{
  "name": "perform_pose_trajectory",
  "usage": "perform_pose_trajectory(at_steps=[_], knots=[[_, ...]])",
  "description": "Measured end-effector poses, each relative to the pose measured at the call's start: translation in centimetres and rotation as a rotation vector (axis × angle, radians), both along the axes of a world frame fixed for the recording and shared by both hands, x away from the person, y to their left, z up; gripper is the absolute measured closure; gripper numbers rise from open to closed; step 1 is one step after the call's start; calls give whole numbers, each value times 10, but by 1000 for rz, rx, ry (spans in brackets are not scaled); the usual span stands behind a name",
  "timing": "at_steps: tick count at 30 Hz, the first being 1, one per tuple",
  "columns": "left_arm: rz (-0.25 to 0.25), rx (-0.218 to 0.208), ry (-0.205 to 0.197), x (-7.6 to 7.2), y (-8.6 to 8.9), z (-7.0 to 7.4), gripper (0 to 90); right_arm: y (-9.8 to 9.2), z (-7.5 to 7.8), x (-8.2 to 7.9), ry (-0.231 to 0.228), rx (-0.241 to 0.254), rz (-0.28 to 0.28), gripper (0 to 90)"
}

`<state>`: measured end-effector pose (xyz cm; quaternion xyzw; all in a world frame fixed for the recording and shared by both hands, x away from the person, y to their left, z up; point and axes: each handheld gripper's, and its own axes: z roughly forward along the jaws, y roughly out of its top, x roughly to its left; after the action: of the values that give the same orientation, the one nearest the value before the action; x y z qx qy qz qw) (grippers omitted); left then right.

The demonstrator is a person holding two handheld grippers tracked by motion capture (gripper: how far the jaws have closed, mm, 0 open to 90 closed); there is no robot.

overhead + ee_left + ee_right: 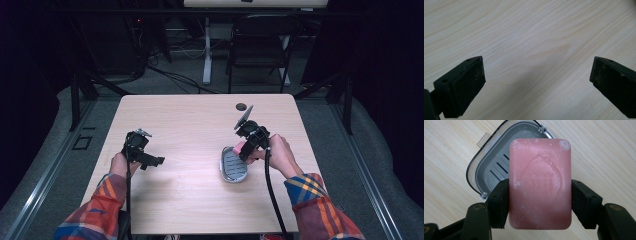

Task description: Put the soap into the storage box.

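At 3 o'clock on the table point(190, 115), my right gripper point(540, 202) clamps the pink soap point(540, 183) above the grey soap dish point(495, 165). At 9 o'clock, my left gripper point(536, 82) gapes, holding nothing.

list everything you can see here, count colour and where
soap bar: 1, pink, clamped between the right gripper's jaws above the dish
soap dish: 1, grey with slotted insert and clear rim, on the table right of centre
table: 1, light wood, centre of the high view
cable hole: 1, dark, far edge of the table
folding chair: 1, black, beyond the table
left gripper: 1, black, open over bare tabletop at left
right gripper: 1, black, shut on the soap bar
sleeves: 2, orange-blue plaid, bottom of the high view
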<state>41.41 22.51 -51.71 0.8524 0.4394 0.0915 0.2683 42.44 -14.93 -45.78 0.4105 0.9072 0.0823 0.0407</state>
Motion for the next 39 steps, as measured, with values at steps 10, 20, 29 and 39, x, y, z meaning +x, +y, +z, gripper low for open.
perform_pose_trajectory(at_steps=[10, 20, 29, 39], knots=[[-9, 5, -2, -1, -2, 0, 0, 11, -5, 1, 8, -29, 5, 373], [-10, 12, -1, 0, -3, 0, 0, 14, -9, 4, 15, -50, -11, 372], [-15, 9, 6, 0, -4, -1, 0, 19, -12, 5, 22, -50, -40, 372], [-23, 13, 6, 0, -5, -1, 0, 30, -19, 6, 28, -90, -53, 371]])
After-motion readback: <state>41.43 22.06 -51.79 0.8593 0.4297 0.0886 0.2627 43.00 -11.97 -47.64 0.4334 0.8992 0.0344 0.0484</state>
